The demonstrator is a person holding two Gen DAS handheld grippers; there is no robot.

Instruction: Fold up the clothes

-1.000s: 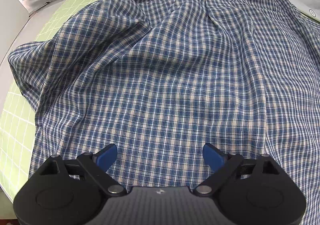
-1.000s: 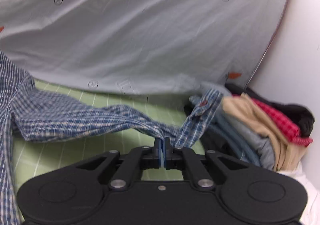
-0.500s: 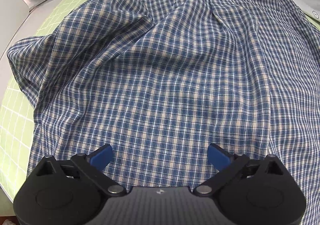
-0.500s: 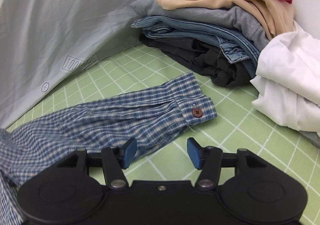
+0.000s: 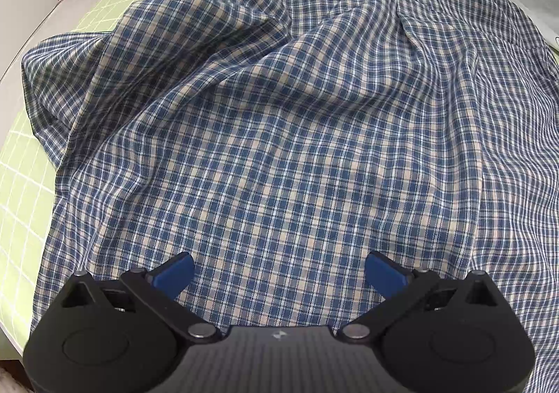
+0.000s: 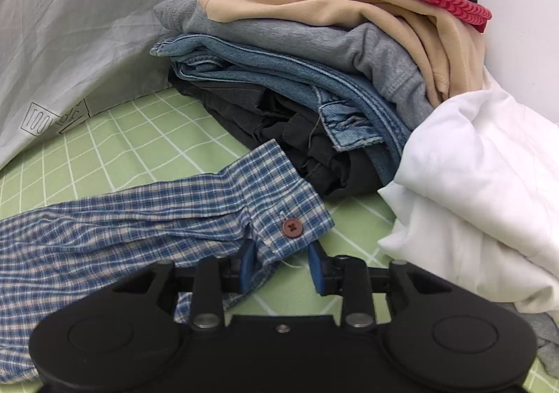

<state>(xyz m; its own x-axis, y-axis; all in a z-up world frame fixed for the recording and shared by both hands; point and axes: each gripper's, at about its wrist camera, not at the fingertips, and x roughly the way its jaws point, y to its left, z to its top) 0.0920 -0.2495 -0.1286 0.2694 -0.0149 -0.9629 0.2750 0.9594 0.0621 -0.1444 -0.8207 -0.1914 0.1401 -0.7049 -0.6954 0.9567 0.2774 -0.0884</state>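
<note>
A blue and cream checked shirt (image 5: 279,134) lies spread and wrinkled on a green grid sheet (image 5: 21,183). My left gripper (image 5: 279,274) is open and empty just above the shirt's body. In the right wrist view the shirt's sleeve (image 6: 139,218) lies flat, its cuff (image 6: 290,214) with a brown button (image 6: 292,228) pointing right. My right gripper (image 6: 282,269) is open, its blue pads either side of the cuff's near edge, not clamped on it.
A stack of folded clothes (image 6: 314,61) stands just beyond the cuff: black, denim, grey, beige, red check. A white garment (image 6: 482,190) lies at the right. A grey sheet (image 6: 87,26) rises behind. The sheet's white edge (image 5: 21,36) lies at the left.
My right gripper opened and let go of the sleeve, which now lies flat. It then moved closer, with its pads now around the cuff's edge. The left gripper stayed open over the shirt.
</note>
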